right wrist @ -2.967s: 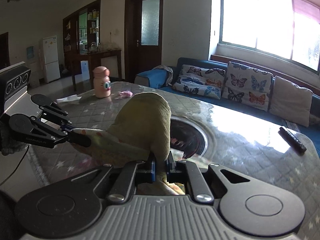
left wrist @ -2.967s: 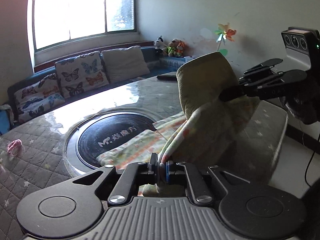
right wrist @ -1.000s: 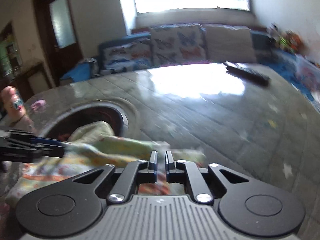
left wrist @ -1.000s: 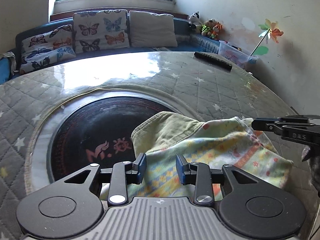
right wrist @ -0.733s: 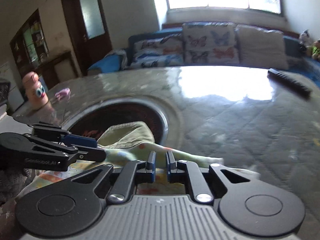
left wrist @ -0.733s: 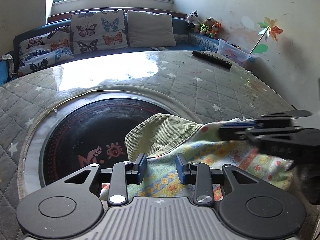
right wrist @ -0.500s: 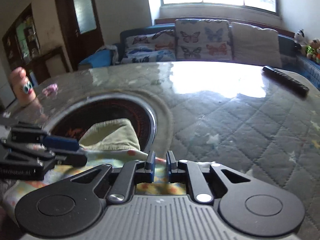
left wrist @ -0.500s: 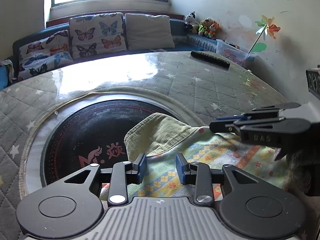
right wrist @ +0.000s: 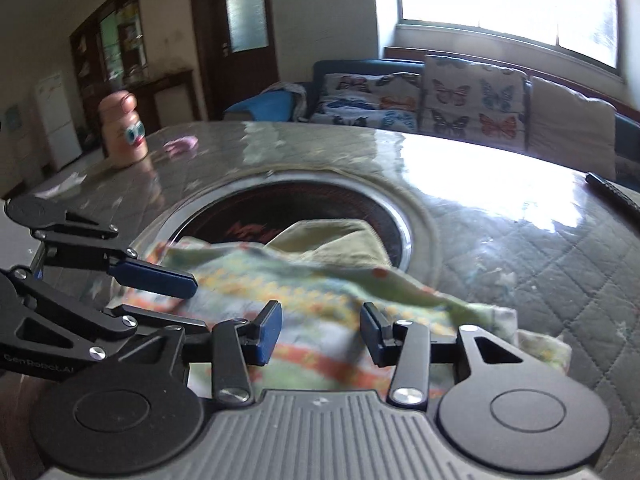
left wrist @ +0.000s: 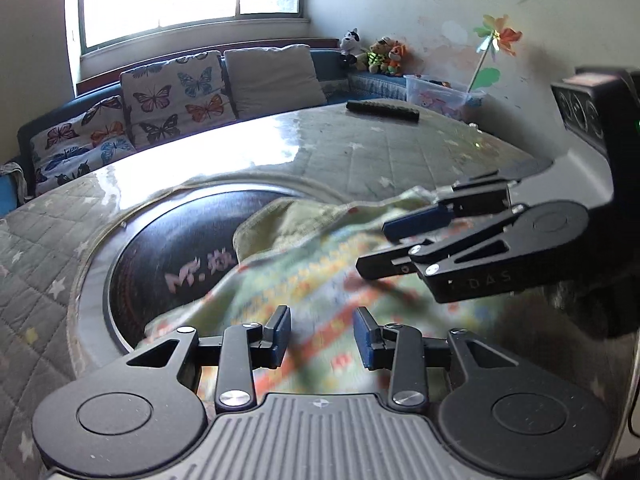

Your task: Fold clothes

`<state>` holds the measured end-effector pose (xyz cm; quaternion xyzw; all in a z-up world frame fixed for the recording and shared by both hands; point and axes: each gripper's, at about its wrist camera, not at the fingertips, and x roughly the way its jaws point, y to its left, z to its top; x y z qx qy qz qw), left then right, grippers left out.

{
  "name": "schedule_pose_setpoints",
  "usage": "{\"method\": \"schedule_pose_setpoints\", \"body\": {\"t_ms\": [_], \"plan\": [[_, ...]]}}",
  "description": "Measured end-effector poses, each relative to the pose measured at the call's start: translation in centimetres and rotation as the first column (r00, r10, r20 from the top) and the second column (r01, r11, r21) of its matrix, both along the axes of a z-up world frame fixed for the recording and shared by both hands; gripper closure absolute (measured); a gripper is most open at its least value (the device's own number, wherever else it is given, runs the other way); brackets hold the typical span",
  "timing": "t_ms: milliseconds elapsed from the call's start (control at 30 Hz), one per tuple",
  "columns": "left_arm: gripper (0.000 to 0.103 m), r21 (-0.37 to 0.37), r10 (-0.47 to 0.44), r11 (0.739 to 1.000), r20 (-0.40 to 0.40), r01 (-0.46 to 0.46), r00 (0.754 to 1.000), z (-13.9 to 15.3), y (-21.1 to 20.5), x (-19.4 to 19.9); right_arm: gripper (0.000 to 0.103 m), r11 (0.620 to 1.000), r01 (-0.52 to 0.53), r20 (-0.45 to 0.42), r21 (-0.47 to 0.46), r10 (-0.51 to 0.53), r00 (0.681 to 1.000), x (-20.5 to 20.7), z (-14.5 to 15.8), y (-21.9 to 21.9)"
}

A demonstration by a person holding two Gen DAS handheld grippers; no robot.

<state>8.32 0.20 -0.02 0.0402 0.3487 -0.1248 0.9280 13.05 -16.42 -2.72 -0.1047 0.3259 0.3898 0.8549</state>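
A small patterned garment (left wrist: 320, 280) with a plain green waistband end lies folded on the table, partly over the black round inset; it also shows in the right wrist view (right wrist: 316, 292). My left gripper (left wrist: 322, 336) is open and empty just above its near edge. My right gripper (right wrist: 318, 332) is open and empty above the garment too. The right gripper's fingers (left wrist: 424, 220) show at right in the left wrist view. The left gripper's fingers (right wrist: 152, 276) show at left in the right wrist view.
The quilted round table (left wrist: 380, 160) has a black round inset (left wrist: 180, 248) in the middle. A black remote (left wrist: 382, 110) lies at the far side. A pink bottle (right wrist: 122, 130) and a small pink item (right wrist: 182, 145) stand far left. A sofa with butterfly cushions (left wrist: 176, 100) lies beyond.
The garment was held up by both grippers, then laid down folded. The left gripper opened first. The right gripper has now opened as well and let go of the cloth.
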Motion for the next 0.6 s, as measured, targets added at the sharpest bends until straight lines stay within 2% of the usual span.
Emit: {"method": "schedule_pose_setpoints", "body": {"t_ms": [67,300,467,600], "plan": [[0.065,0.004,-0.001,1.000,0.003,0.001,1.000,-0.3,-0.1,-1.0,0.052,1.000,-0.026,0.005,-0.014,0.026,1.000,-1.1,-0.1,0.0],[0.061,0.020,0.008,1.000,0.047,-0.008,0.999,-0.6,-0.2,-4.0,0.048,0.997,-0.061,0.046,-0.053,0.064,0.997,-5.4,-0.4,-0.8],[0.058,0.028,0.013,0.999,0.060,-0.015,0.998,-1.1,-0.4,-5.4,0.046,0.999,-0.031,0.044,-0.035,0.033,0.998,-7.4,-0.8,-2.3],[0.054,0.013,0.028,0.999,0.058,-0.029,0.998,-1.4,-0.2,-5.9,0.037,1.000,0.014,0.025,-0.022,-0.014,1.000,-7.9,-1.0,-4.0]]}}
